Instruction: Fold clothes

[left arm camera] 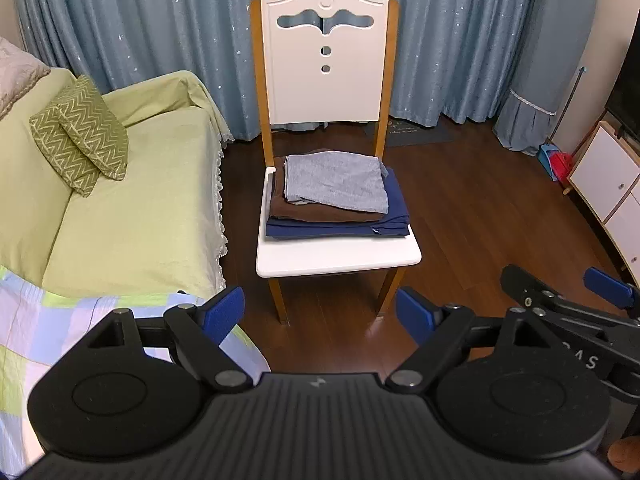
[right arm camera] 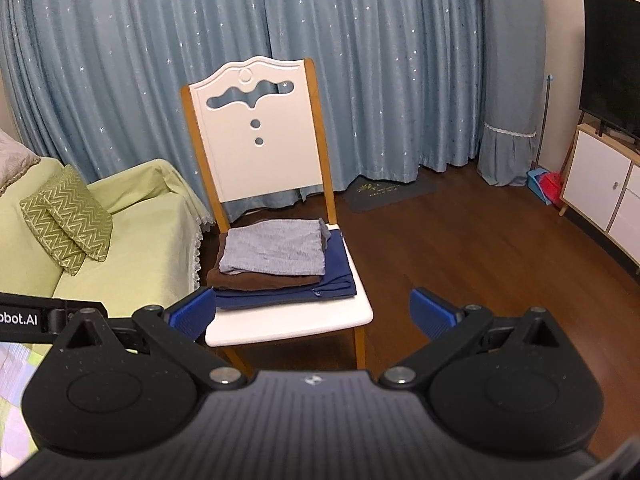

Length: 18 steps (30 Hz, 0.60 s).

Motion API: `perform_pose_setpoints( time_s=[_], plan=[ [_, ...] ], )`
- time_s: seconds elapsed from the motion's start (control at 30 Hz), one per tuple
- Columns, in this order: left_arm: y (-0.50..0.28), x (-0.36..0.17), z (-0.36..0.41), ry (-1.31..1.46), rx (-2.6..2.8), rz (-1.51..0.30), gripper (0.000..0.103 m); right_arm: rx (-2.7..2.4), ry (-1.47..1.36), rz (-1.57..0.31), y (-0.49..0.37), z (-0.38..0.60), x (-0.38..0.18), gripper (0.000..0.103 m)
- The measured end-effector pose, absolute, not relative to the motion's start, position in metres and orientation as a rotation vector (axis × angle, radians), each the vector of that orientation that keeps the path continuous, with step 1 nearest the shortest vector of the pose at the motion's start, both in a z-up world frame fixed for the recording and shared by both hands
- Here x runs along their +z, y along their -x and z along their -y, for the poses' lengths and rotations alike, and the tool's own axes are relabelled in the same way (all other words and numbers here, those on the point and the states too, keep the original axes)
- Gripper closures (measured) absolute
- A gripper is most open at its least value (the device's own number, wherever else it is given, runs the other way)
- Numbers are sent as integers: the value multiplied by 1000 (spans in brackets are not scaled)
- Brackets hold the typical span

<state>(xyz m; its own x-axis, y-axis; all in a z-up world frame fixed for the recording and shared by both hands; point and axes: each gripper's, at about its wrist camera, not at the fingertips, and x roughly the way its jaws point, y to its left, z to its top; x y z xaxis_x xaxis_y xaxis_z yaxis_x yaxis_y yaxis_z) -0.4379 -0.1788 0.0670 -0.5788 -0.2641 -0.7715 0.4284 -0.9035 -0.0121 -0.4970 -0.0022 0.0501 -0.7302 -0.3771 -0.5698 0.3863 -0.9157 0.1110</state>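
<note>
Clothes sit folded in a stack at mid-frame on the white chair: grey piece on top, brown piece under it, navy piece lowest. I hold my left gripper and right gripper low in frame, well short of the chair, jaws spread wide and empty. My worry: the navy edge overhangs rightward, so a careless pinch could drag the whole stack off the seat.
</note>
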Motion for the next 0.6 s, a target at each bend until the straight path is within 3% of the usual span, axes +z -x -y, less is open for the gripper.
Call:
perform_pose_setpoints(
  time_s=[0.6],
  plan=[
    [436,65,196,-1106,-2343,-379,18,-2421,-872,-148,526,32,44,1]
  ],
)
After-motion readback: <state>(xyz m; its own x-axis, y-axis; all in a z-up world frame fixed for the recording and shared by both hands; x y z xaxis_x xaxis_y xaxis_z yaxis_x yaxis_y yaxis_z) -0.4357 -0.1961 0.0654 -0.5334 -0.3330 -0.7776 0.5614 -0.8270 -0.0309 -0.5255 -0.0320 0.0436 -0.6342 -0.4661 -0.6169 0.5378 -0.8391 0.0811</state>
